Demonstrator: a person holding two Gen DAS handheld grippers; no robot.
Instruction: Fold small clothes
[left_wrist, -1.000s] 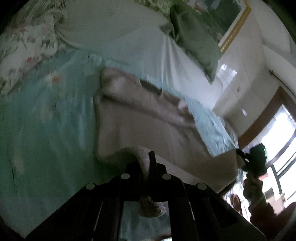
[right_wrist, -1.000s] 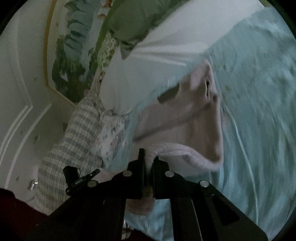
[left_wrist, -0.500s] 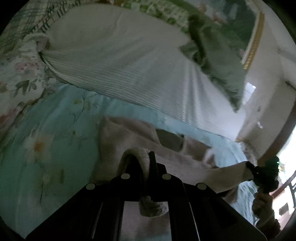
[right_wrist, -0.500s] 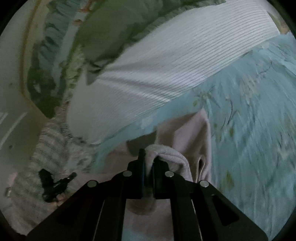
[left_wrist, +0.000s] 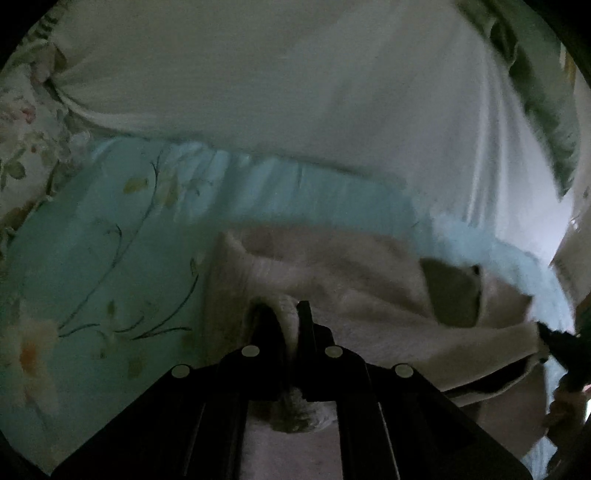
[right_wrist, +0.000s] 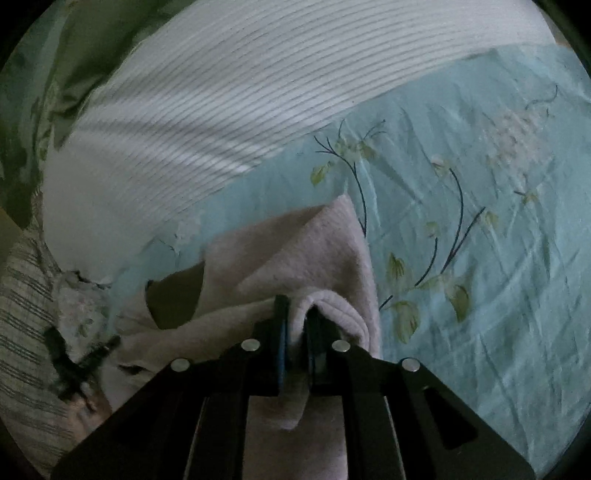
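A small pale pink fleece garment (left_wrist: 354, 280) lies on a light blue floral bedsheet (left_wrist: 110, 251). My left gripper (left_wrist: 284, 314) is shut on a bunched edge of it. My right gripper (right_wrist: 295, 306) is shut on another bunched edge of the garment (right_wrist: 303, 243), which is folded over so its far corner lies flat on the sheet (right_wrist: 480, 240). A brownish patch (left_wrist: 450, 295) shows on the garment, also in the right wrist view (right_wrist: 177, 295). The right gripper appears at the right edge of the left wrist view (left_wrist: 561, 343); the left gripper appears at the left of the right wrist view (right_wrist: 74, 362).
A white ribbed pillow (left_wrist: 277, 81) lies just beyond the garment, also in the right wrist view (right_wrist: 221, 92). A green cushion (left_wrist: 535, 92) sits at the far right. Floral bedding (left_wrist: 22, 147) lies at the left, striped fabric (right_wrist: 22, 314) at the right view's left edge.
Both grippers have carried the held edges forward toward the pillow and lower. The garment has folded over on itself and now lies close to the pillow.
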